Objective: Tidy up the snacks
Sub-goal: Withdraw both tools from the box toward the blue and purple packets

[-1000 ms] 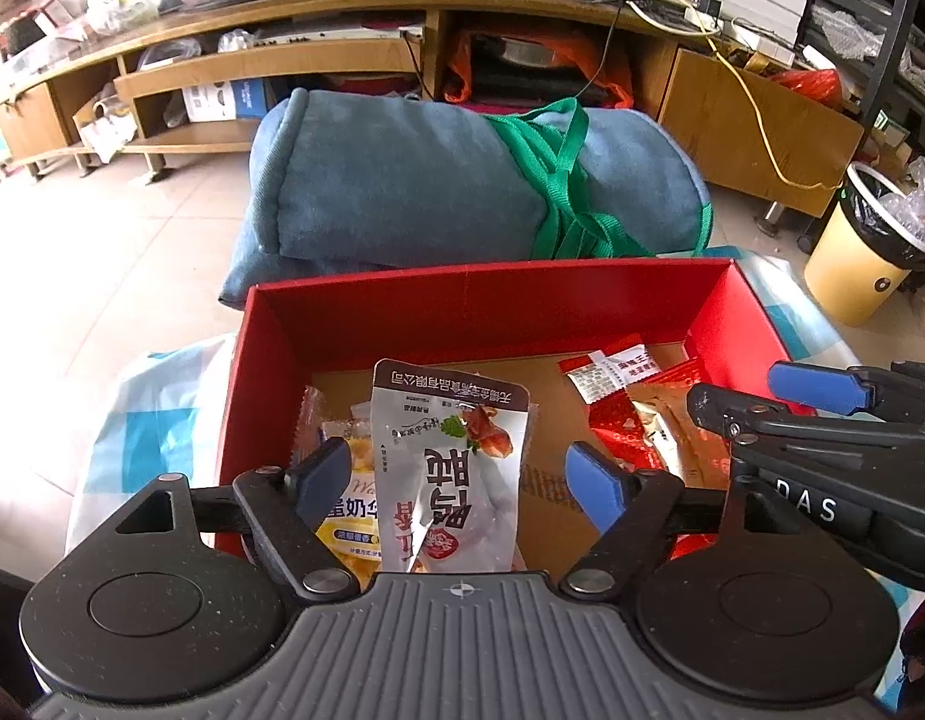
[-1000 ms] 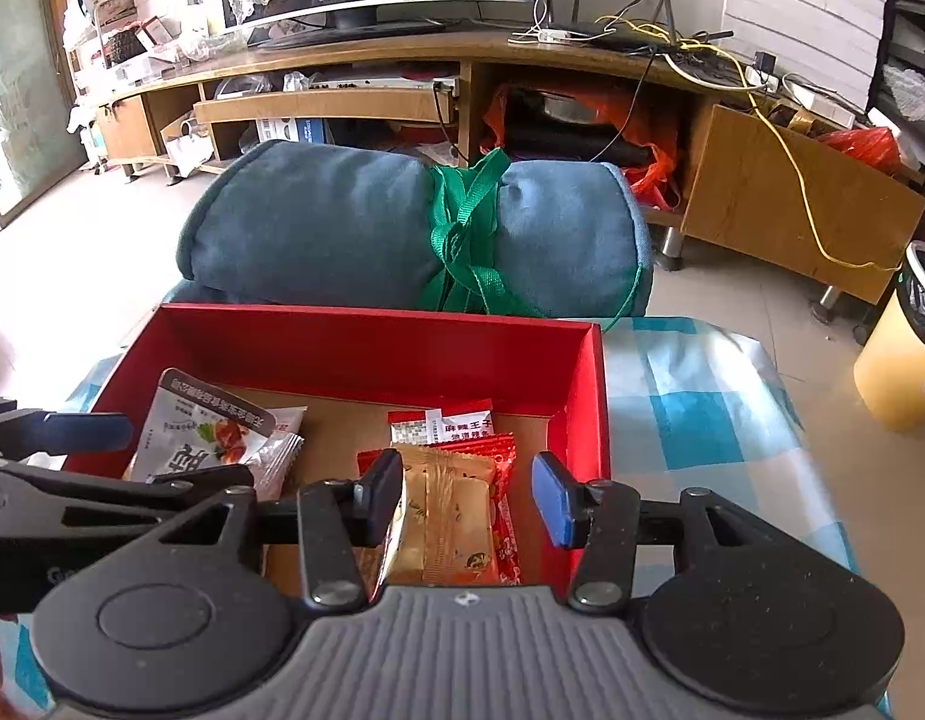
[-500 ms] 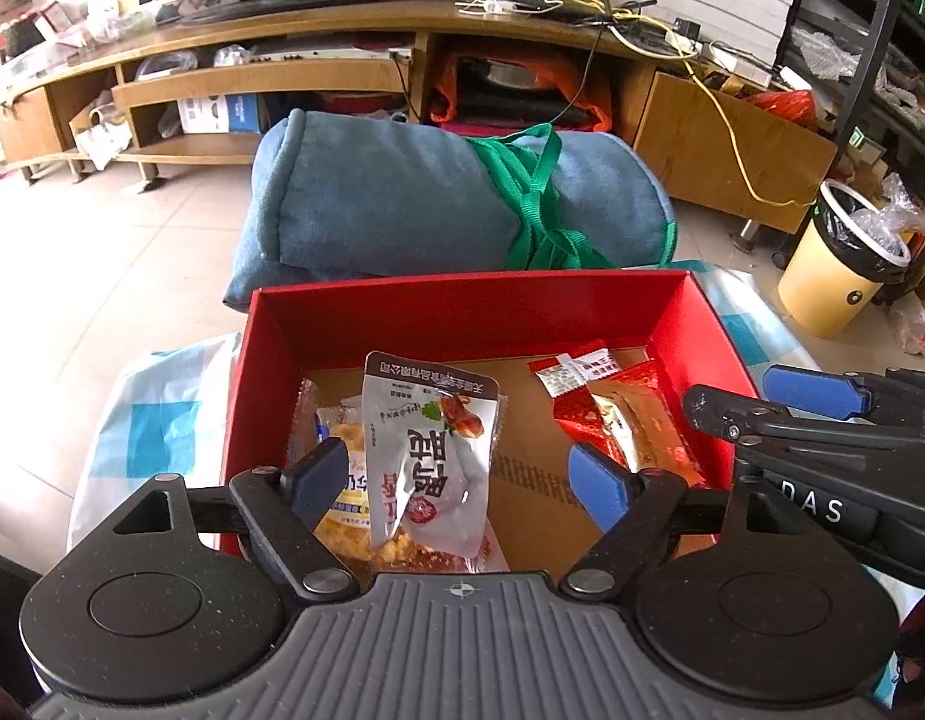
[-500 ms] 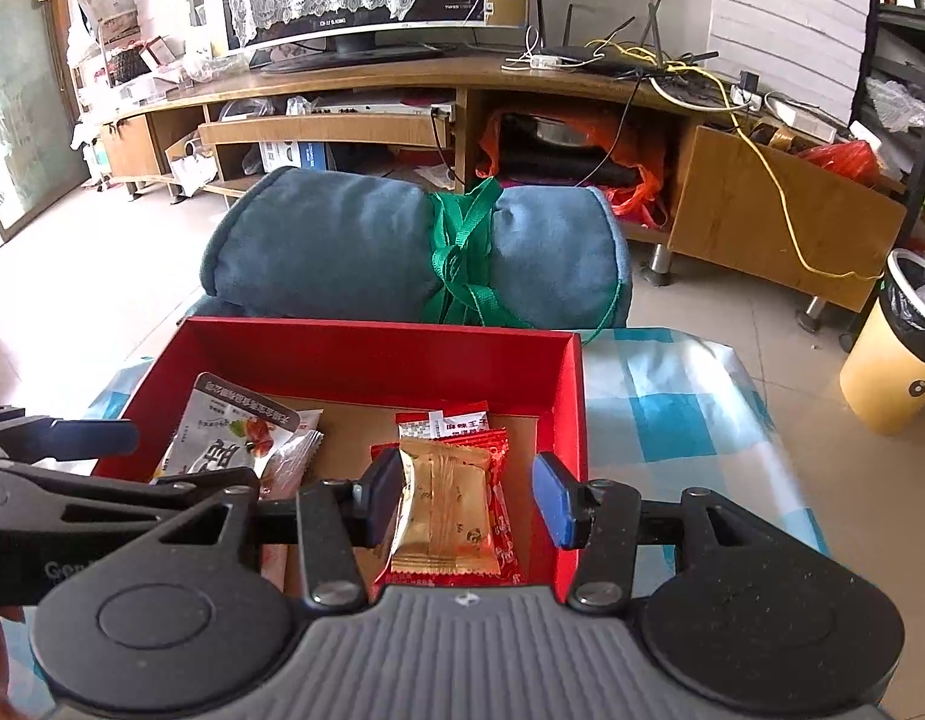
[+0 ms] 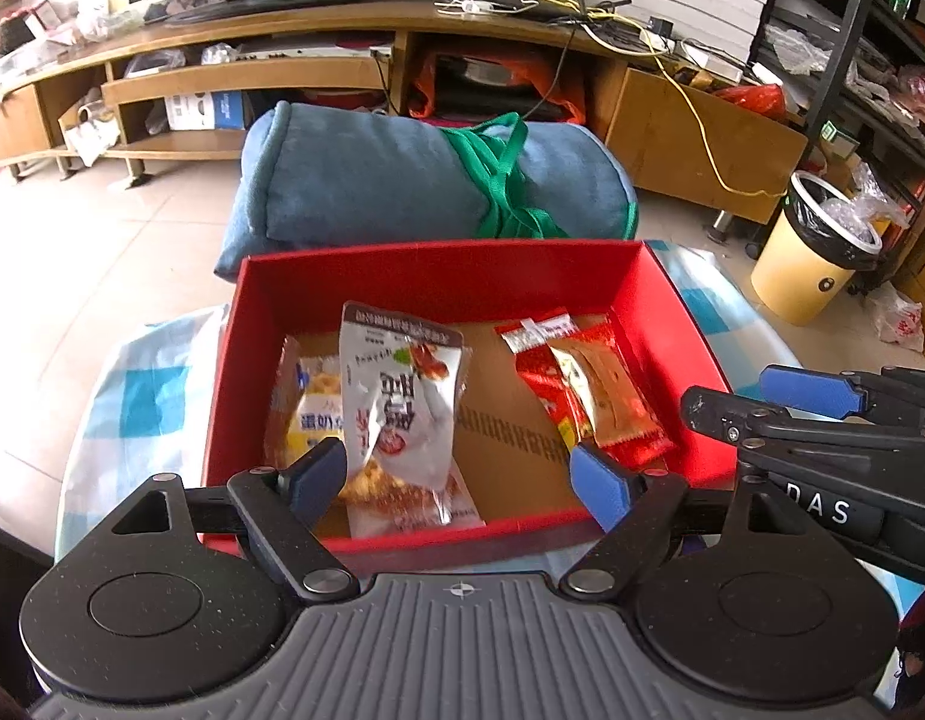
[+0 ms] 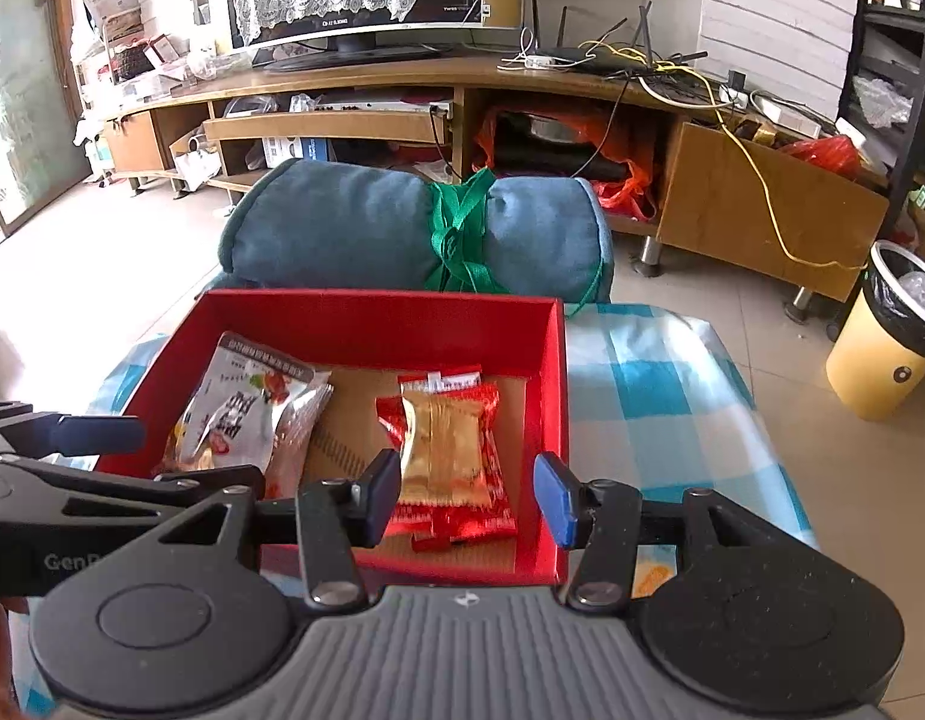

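Note:
A red box (image 5: 438,267) (image 6: 378,315) sits on a blue-checked cloth. Inside on the left lies a white snack pouch (image 5: 402,390) (image 6: 240,414) on top of a yellow snack bag (image 5: 309,414). On the right lie a gold packet (image 5: 606,396) (image 6: 447,450) on red packets (image 5: 537,372) (image 6: 456,516). My left gripper (image 5: 459,474) is open and empty above the box's near edge. My right gripper (image 6: 468,495) is open and empty above the box's near right corner. Each gripper shows at the side of the other's view.
A rolled blue blanket (image 5: 426,180) tied with a green strap lies behind the box. A wooden TV stand (image 6: 402,84) runs along the back. A yellow bin (image 5: 816,252) stands on the floor at right. The checked cloth (image 6: 654,396) extends right of the box.
Both grippers have pulled back and up from the box, so more of the box and room shows. Both stay open. The snacks lie still in the box.

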Available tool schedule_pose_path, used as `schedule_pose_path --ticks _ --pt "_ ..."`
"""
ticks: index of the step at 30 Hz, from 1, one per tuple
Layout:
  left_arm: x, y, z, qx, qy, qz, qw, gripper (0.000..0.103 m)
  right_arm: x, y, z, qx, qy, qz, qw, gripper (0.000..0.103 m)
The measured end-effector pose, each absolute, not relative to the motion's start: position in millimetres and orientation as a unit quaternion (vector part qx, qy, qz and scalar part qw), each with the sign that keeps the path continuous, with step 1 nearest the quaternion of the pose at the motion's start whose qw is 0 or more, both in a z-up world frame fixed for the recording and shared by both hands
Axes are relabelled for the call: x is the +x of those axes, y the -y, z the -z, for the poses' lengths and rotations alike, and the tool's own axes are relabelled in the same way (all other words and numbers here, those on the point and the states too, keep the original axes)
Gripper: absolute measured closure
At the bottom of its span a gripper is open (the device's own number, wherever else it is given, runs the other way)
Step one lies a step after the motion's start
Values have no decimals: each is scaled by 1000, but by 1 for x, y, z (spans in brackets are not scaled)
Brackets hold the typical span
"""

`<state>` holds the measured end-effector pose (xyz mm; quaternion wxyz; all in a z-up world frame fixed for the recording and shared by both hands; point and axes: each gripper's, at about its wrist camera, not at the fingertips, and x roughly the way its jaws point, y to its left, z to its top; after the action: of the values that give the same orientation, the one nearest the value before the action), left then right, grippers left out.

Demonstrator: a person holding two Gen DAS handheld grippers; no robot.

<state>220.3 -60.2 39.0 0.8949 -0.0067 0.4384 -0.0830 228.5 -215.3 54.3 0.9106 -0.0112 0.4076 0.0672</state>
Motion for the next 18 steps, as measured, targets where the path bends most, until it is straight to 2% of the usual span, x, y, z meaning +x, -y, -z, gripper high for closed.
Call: schedule_pose_path --ticks 18 --pt "177 70 -11 -6 -481 101 871 16 192 222 -43 -9 -435 -73 898 52"
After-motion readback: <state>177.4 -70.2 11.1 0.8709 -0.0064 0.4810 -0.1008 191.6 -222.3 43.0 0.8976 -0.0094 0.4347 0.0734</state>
